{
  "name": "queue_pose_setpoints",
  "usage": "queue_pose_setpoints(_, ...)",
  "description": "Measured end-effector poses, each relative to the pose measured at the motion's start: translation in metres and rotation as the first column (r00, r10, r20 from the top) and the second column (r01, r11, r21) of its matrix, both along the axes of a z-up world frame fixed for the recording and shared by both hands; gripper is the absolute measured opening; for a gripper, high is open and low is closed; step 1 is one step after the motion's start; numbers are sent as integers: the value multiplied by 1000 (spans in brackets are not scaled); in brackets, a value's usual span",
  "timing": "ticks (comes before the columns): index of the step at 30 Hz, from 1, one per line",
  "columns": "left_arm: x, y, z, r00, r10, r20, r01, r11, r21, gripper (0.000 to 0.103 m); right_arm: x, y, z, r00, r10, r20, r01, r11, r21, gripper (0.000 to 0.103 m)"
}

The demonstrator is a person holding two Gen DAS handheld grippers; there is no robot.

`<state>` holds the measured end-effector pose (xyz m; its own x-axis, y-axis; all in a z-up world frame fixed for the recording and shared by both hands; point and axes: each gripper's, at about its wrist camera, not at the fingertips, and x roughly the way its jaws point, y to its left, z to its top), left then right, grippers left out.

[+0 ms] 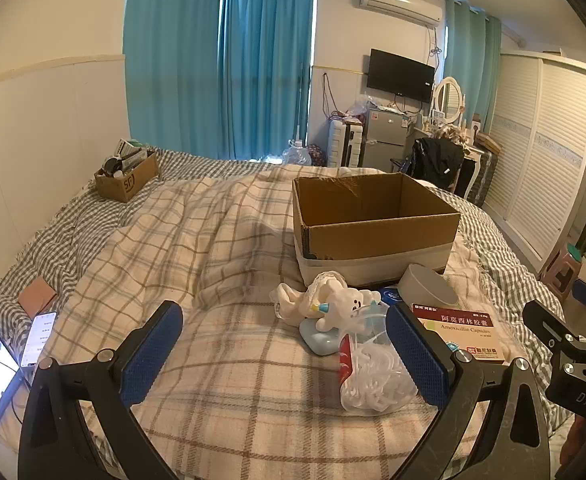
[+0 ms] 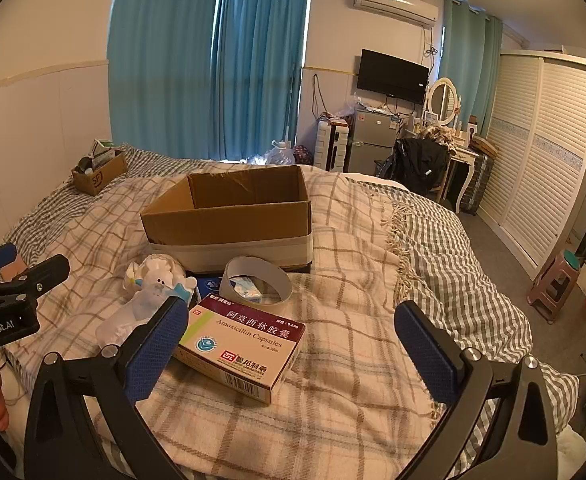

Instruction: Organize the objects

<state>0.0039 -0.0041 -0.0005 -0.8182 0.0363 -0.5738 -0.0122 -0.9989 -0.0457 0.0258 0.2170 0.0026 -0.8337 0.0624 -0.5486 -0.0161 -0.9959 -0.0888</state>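
Note:
An open, empty cardboard box (image 1: 373, 220) (image 2: 233, 216) stands on the plaid bedspread. In front of it lie a white plush toy on a light blue base (image 1: 333, 308) (image 2: 157, 280), a clear bag of white plastic pieces (image 1: 373, 376), a grey tape ring (image 1: 429, 284) (image 2: 257, 280) and an Amoxicillin capsule box (image 1: 461, 332) (image 2: 245, 344). My left gripper (image 1: 285, 356) is open above the bedspread, its right finger beside the bag. My right gripper (image 2: 293, 352) is open, the capsule box lying between its fingers near the left one.
A smaller cardboard box (image 1: 127, 176) full of items sits at the bed's far left corner. A phone (image 1: 39, 338) and a pink wallet (image 1: 37, 298) lie at the left edge. A wardrobe (image 2: 541, 160), stool (image 2: 553, 284), fridge and desk stand to the right.

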Motion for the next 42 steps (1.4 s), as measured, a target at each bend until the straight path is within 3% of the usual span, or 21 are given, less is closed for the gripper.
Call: queue_pose_setpoints(42, 3, 8, -3, 1000, -25, -8, 25, 1000, -5, 103, 4, 4, 0, 1000, 0, -11, 0, 1000, 3, 102)
